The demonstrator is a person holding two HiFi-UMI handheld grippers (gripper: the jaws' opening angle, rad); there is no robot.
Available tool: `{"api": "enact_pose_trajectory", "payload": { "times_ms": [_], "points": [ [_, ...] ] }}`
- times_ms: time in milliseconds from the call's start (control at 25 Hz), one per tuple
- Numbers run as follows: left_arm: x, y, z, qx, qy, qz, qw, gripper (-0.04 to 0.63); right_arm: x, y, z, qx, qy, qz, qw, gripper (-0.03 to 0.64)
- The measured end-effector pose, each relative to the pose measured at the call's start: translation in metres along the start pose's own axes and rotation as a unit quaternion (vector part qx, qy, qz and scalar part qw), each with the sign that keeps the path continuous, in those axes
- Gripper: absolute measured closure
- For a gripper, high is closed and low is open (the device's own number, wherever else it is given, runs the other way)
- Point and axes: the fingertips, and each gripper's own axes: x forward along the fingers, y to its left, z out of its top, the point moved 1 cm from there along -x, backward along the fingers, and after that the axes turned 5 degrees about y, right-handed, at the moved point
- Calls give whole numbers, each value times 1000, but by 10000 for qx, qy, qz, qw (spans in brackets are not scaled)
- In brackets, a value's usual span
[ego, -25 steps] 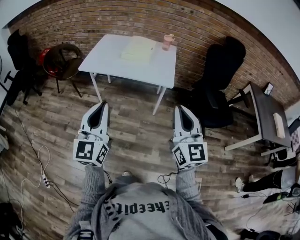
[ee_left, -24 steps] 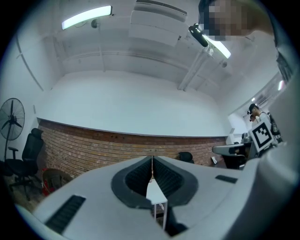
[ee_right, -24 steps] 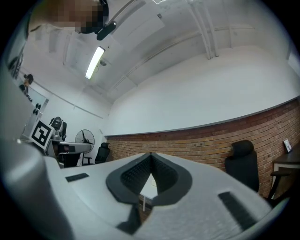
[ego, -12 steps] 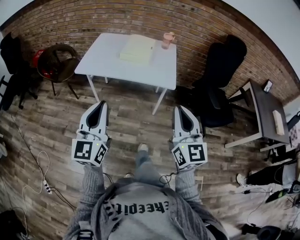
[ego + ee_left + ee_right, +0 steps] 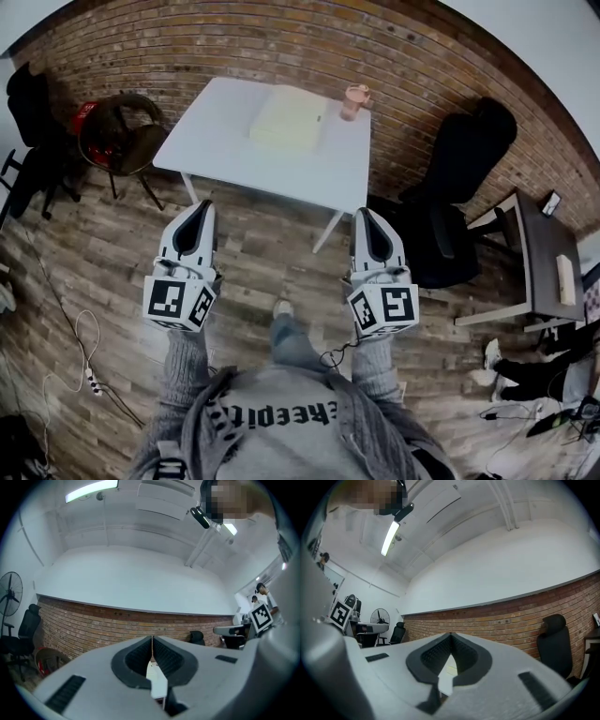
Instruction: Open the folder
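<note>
Red brick wall (image 5: 281,47) and a plank floor (image 5: 262,272) framed the room. Against that wall stood the white table (image 5: 216,141), well apart from the person, who stood out on the floor facing it. A black office chair (image 5: 459,178) sat just beside the table's right end, and a round brown chair (image 5: 122,131) stood near its left. The folder (image 5: 286,122), a pale yellow slab, lay flat and shut on the far half of the table. A pink cup (image 5: 354,101) stood just beside its right edge, near enough that a cover swung that way might knock it. Both tools were held out in front of the body, side by side and pointing toward the table, probably carried that way for the approach. The left claw (image 5: 203,206) had its jaws pressed together with nothing between them, as its own view showed, and the right claw (image 5: 364,214) was likewise closed and empty. Neither was near the folder, so the task looked not yet begun. Closing the gap came first, and the jaws would need to part before taking the cover's edge.
</note>
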Motion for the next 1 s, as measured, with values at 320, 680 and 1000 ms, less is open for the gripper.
{"api": "enact_pose_trajectory", "payload": {
  "times_ms": [320,680,1000],
  "points": [
    [95,17,-4,27,4,118,9999,584,90,-54,-4,32,-22,188,9998,612],
    [190,23,-3,168,-78,254,9995,584,167,-113,-12,66,-79,395,9992,612],
    [233,35,-17,168,50,380,9991,584,214,-137,-36,227,55,561,9982,612]
  ]
}}
